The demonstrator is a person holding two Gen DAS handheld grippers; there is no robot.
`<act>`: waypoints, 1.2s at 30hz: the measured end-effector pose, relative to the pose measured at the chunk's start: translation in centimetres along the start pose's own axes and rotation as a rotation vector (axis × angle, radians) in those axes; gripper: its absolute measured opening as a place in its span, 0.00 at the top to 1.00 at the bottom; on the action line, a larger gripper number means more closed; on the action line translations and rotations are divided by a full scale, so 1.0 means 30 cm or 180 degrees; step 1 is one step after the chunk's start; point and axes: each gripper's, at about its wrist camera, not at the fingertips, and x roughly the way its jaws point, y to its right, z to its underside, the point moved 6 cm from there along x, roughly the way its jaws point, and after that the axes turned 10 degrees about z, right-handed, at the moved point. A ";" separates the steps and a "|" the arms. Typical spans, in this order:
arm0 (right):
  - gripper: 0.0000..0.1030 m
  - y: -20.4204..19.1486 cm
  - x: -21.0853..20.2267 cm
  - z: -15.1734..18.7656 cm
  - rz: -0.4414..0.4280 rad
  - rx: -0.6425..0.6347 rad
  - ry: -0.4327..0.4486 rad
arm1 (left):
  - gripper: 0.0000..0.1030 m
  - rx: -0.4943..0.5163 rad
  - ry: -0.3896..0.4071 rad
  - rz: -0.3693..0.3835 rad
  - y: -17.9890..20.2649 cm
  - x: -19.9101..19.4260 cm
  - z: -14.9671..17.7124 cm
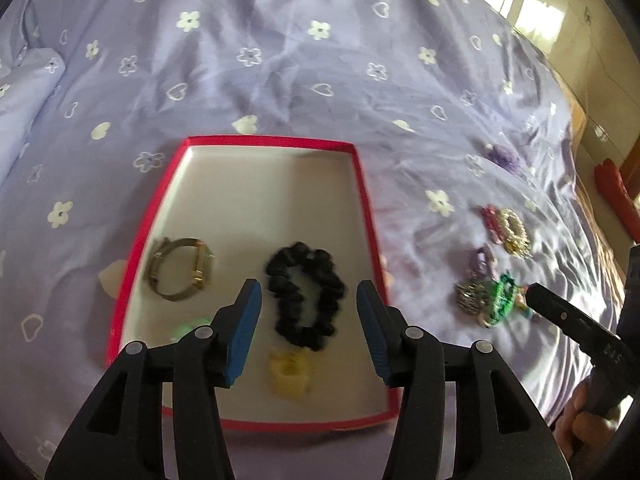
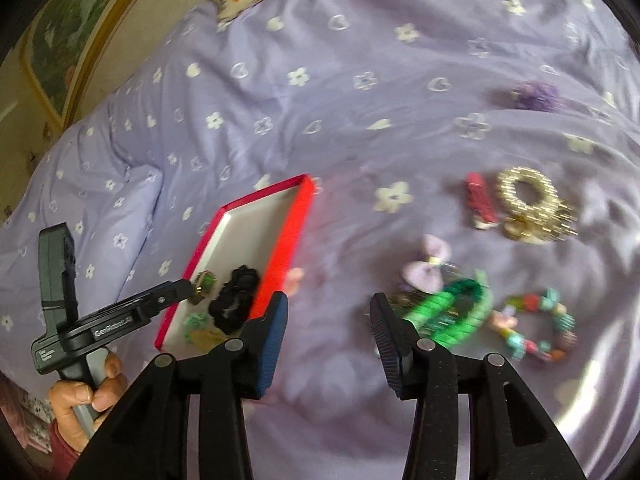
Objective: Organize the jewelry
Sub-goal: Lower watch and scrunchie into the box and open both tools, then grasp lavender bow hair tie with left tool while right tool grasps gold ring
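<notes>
A red-rimmed box (image 1: pixel 362 184) with a white floor lies on the bed. In it are a black scrunchie (image 1: pixel 306 294), a gold bangle (image 1: pixel 180 270), a yellow piece (image 1: pixel 288 372) and a green piece (image 1: pixel 188 328). My left gripper (image 1: pixel 308 320) is open and empty above the scrunchie. My right gripper (image 2: pixel 328 328) is open and empty over the sheet, right of the box (image 2: pixel 292 236), beside a green bracelet (image 2: pixel 452 316). Loose on the sheet are a bead bracelet (image 2: pixel 540 332), a lilac bow (image 2: pixel 426 268), a gold bracelet (image 2: pixel 528 200) and a red clip (image 2: pixel 480 200).
The lilac flower-print bedsheet (image 1: pixel 280 60) covers the whole area. A purple scrunchie (image 2: pixel 536 96) lies far right. A pillow (image 1: pixel 28 92) sits at far left. The bed's right edge drops to a tiled floor (image 1: pixel 580 40). The left gripper body (image 2: pixel 120 316) shows in the right wrist view.
</notes>
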 end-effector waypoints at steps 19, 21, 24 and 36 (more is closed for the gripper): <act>0.56 0.280 -0.096 0.007 0.0398 0.0272 0.0123 | 0.52 0.0261 -0.0162 0.0263 0.235 0.061 0.039; 0.56 0.304 -0.092 0.009 0.0453 0.0276 0.0109 | 0.52 0.0273 -0.0177 0.0292 0.254 0.074 0.035; 0.56 0.332 -0.084 0.008 0.0502 0.0274 0.0089 | 0.52 0.0297 -0.0199 0.0334 0.285 0.095 0.029; 0.57 0.341 0.055 -0.071 0.0589 0.0096 -0.0014 | 0.52 0.0473 -0.0313 0.0583 0.428 0.223 -0.011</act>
